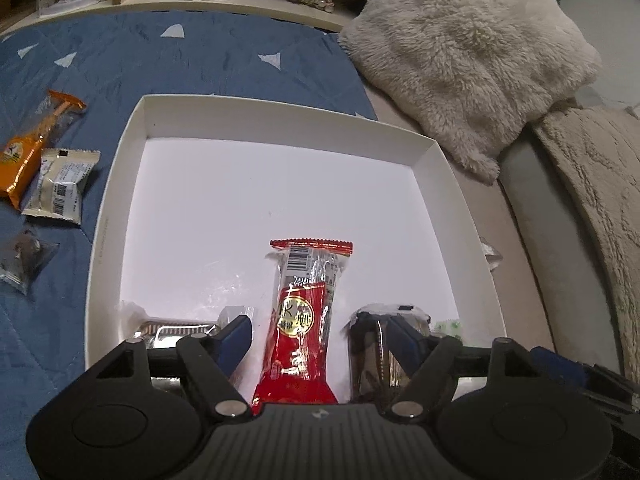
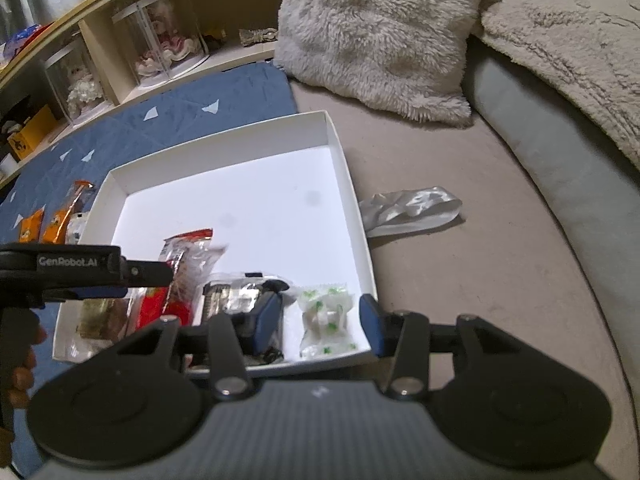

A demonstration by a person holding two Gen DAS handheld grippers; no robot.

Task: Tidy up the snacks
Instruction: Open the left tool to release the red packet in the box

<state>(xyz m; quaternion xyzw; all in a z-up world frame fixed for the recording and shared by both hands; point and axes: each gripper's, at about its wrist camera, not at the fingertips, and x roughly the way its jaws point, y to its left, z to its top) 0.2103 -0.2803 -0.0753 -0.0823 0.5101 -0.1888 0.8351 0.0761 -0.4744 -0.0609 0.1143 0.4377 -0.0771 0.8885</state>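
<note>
So the red snack pack is lying inside the white box, near the front wall, with its long axis running pretty much straight away from the left wrist camera. The barcode end with the crimped red seal points toward the far wall of the box, and the other end is tucked under the tool body.

The left gripper sits low over the front of the box with its fingers spread wide, one blue pad on each side of the red pack and a visible gap on both sides, so it's not squeezing anything. A silver-wrapped snack lies by its left finger and a dark-wrapped snack by its right one.

The right gripper is also spread wide, hovering at the box's near right corner over a green-dotted clear packet; it looks like it's above it rather than touching, but hard to say from this angle. Its right finger sits outside the box wall.

Outside the box, on the blue quilt, there's an orange pack and a white barcode pack just beside it.
</note>
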